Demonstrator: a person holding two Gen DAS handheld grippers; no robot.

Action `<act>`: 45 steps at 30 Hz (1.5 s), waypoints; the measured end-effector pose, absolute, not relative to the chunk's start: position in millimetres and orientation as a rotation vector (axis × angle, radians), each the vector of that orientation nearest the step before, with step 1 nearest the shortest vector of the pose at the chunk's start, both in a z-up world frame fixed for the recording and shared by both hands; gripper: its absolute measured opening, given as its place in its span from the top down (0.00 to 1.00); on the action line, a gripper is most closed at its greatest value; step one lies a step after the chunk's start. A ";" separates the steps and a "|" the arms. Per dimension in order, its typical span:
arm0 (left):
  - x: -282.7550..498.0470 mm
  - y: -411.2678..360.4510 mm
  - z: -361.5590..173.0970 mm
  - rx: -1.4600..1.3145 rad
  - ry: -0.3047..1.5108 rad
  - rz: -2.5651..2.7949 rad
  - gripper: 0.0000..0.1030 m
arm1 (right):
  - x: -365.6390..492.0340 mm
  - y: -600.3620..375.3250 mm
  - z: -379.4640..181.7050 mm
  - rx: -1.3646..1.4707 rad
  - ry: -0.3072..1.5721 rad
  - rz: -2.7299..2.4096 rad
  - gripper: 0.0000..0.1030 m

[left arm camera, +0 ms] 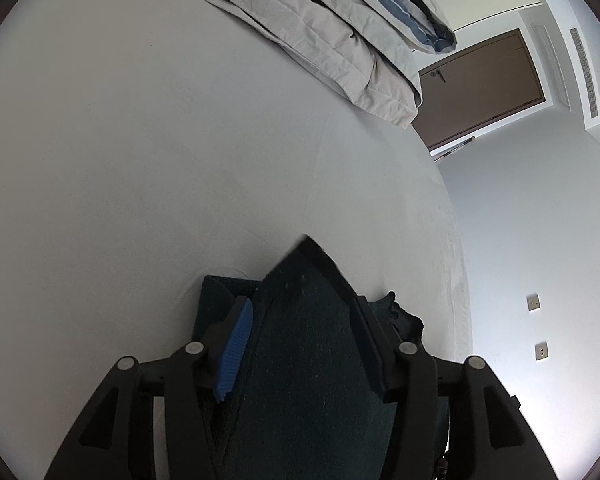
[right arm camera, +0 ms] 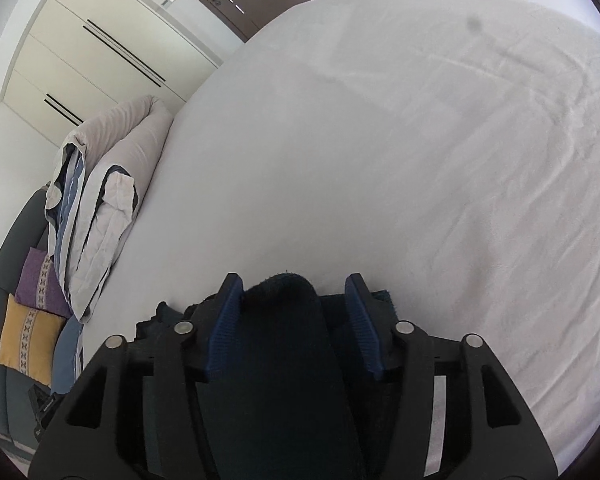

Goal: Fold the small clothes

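Your left gripper (left arm camera: 300,332) stands half open with a fold of the dark cloth (left arm camera: 312,360) lying loose between its pads, low over the white bed (left arm camera: 140,160). Your right gripper (right arm camera: 296,320) is likewise parted around it. Lay both ends flat together before withdrawing.

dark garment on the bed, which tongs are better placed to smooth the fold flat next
Left, marginally. The left tongs straddle a pointed folded edge of the dark garment lying over the white sheet. The right tongs only bracket a rounded hump. Both stand open, cloth between them.
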State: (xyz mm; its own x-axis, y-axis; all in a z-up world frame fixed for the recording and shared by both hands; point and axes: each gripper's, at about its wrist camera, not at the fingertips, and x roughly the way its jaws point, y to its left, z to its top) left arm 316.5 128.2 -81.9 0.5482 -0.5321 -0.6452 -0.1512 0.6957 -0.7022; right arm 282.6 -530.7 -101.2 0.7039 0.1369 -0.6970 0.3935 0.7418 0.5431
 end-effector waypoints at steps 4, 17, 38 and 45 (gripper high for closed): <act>300.0 131.0 -67.3 -0.751 0.962 -0.251 0.46 | 266.5 -519.1 -84.1 0.668 0.767 -0.158 0.49; 206.0 101.5 -72.5 -0.524 0.968 -0.261 0.46 | 183.1 -439.7 -68.1 0.391 0.822 -0.105 0.49; 159.7 110.7 -98.4 -0.446 0.978 -0.178 0.54 | 77.2 -443.1 -100.8 0.309 0.883 -0.171 0.73; 160.4 112.6 -103.6 -0.429 0.992 -0.171 0.60 | 79.9 -443.1 -100.2 0.298 0.887 -0.162 0.76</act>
State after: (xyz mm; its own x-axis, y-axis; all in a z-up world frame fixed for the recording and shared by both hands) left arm 160.4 112.6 -103.6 0.5422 -0.3310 -0.7723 -0.0538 0.9036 -0.4250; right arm 79.9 -443.1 -100.2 0.6229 -0.0159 -0.7821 0.2612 0.9466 0.1887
